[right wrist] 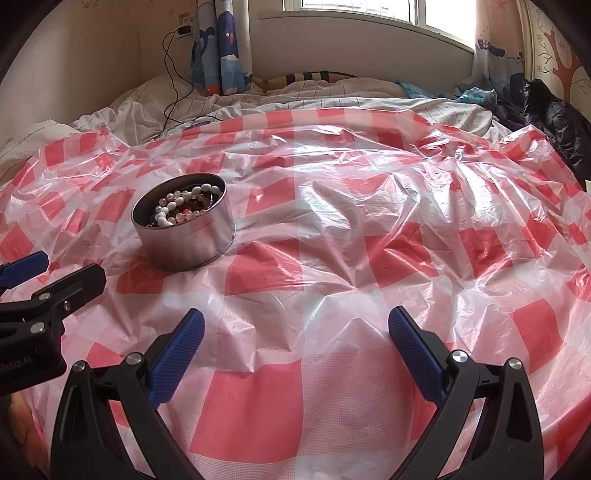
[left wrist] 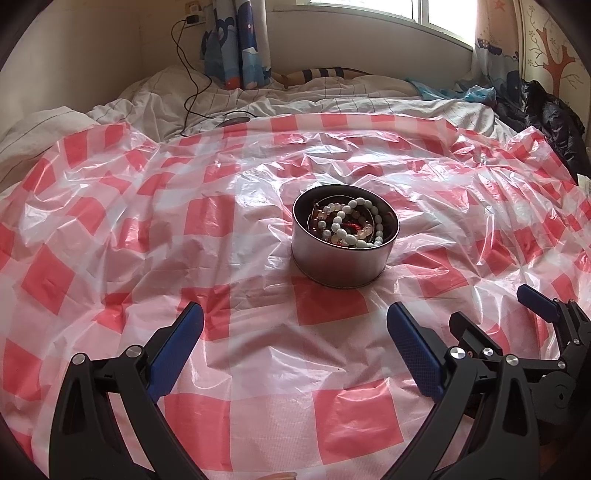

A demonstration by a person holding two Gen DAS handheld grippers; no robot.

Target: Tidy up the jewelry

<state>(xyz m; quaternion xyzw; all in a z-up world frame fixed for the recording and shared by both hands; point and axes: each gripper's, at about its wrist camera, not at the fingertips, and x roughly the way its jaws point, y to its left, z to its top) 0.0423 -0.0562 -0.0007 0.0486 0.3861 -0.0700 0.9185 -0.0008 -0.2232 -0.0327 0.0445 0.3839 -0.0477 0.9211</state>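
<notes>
Both pairs of jaws stand wide apart with nothing between them. The left gripper [left wrist: 295, 332] hangs over the crinkled red-and-white checked plastic sheet [left wrist: 110, 229], its blue-padded fingers [left wrist: 181, 343] splayed over bare sheet. The right gripper [right wrist: 295, 336] is spread just as far over the same sheet, and holds nothing either.

In the left wrist view a round metal tin [left wrist: 345, 258] stands upright on the sheet at about 12 o'clock from the left gripper, a little beyond its fingertips and apart from them. The tin has no lid on and holds a heap of jewelry: a strand of white beads [left wrist: 349, 221] coils on top, with darker and reddish pieces under it that are too tangled to tell apart. In the right wrist view the tin lies at about 10 o'clock, well apart from the right gripper.

The two grippers are side by side: the right one shows at 3 o'clock in the left view, the left one at 9 o'clock in the right view.

Beyond the sheet, at 12 o'clock, lies rumpled white bedding [left wrist: 258, 96], with a black cable [left wrist: 192, 77] trailing across it from a wall plug at 11 o'clock. A patterned curtain [left wrist: 236, 44] hangs beside a bright window [left wrist: 424, 14]. Dark clothing [left wrist: 546, 118] is piled at 2 o'clock.
</notes>
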